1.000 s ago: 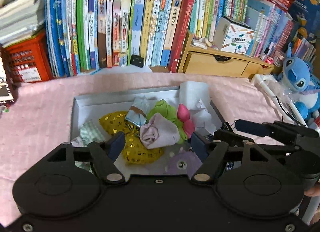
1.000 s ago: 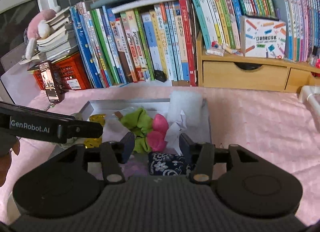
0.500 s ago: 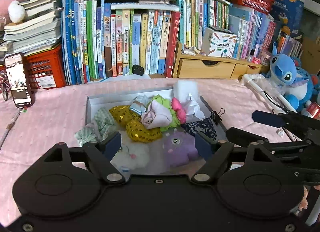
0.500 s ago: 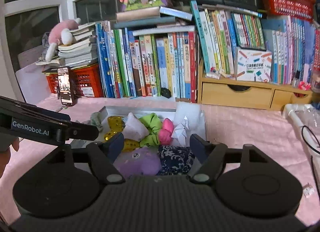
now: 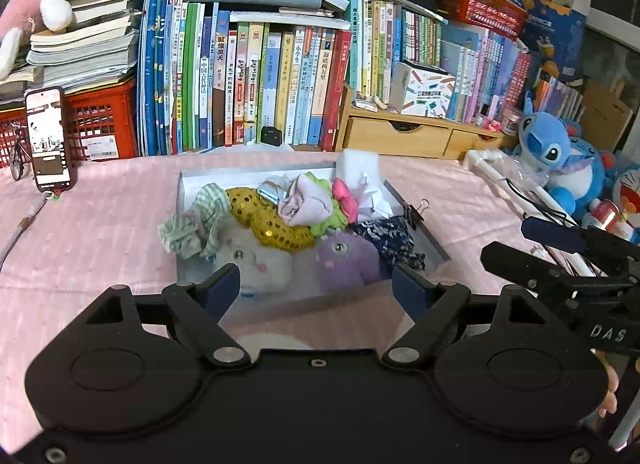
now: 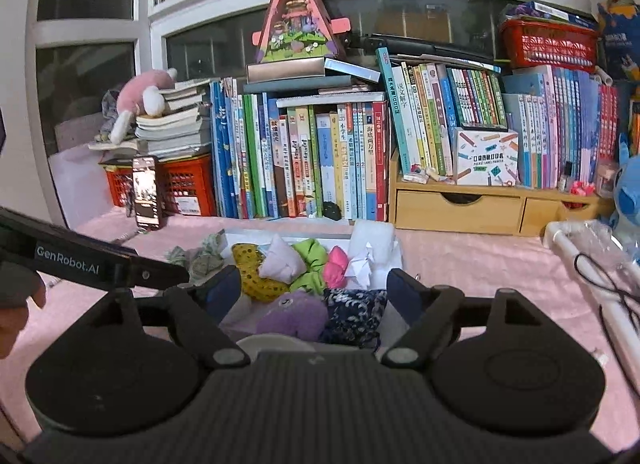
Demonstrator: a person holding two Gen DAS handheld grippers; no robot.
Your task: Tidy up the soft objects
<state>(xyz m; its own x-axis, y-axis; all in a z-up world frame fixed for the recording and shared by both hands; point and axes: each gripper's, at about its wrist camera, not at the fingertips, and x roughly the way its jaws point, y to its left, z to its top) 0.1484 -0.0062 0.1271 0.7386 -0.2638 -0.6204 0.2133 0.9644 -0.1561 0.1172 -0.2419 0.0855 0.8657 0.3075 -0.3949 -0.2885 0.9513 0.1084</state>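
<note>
From the left wrist, the left hand-held gripper (image 5: 316,284) is held clear above the near edge of the counter (image 5: 100,232), tilted down toward a shallow white box (image 5: 182,199) that sits mid-counter on the pink cloth. Its jaws stand wide apart with nothing between them; they have just been opening, though they barely widened at the last. The box is full of soft things: a green checked cloth (image 5: 192,223) spilling over its left rim, a gold sequinned pouch (image 5: 276,223), a pale pink bundle (image 5: 304,203), a white plush (image 5: 256,260) and a purple plush (image 5: 344,260) at the near side, and a dark floral cloth (image 5: 384,236) toward the right rim. Off to the right the right hand-held gripper (image 5: 516,244) reaches in level with it, and the fingertips (image 5: 610,392) of the person's hand show below it. A phone (image 5: 48,139) stands propped at the far left edge, and a blue plush toy (image 5: 556,155) sits at the far right.

From the right wrist, the right hand-held gripper (image 6: 314,292) also hangs above the near edge, pointing more nearly level at the same box (image 6: 288,234). Its jaws are spread wide and empty, having just been opening. The purple plush (image 6: 292,318) and floral cloth (image 6: 352,316) lie just beyond its fingers. The left hand-held gripper (image 6: 182,276) comes in from the left, with the person's hand (image 6: 12,316) behind it. Rows of books (image 6: 320,159) line the far edge.
</note>
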